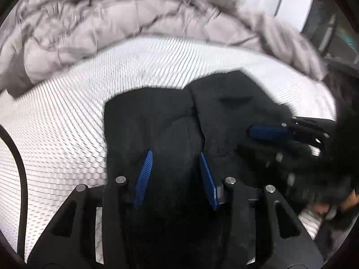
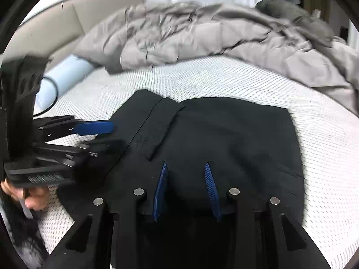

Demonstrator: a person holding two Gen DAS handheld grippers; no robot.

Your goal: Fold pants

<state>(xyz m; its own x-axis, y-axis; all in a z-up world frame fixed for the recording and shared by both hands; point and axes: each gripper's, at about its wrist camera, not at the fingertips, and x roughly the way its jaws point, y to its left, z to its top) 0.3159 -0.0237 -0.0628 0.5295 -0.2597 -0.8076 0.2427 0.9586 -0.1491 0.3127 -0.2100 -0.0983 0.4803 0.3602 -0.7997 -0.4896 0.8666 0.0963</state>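
Black pants (image 2: 224,139), white mattress (image 2: 224,78), grey duvet (image 2: 202,35)

The pants (image 2: 224,139) are a dark, matt woven cloth, smooth but for soft creases, lying on a mattress (image 1: 67,116) whose white cover is a textured knit with a fine raised mesh pattern. Behind them a grey duvet (image 2: 202,35) looks like thin, crinkled, slightly sheeny fabric over puffy filling. The left gripper (image 1: 177,157) and the right gripper (image 2: 186,168) are matt black plastic with brushed-metal pin heads, and their blue pads (image 2: 211,188) are ribbed, rubbery-looking strips.
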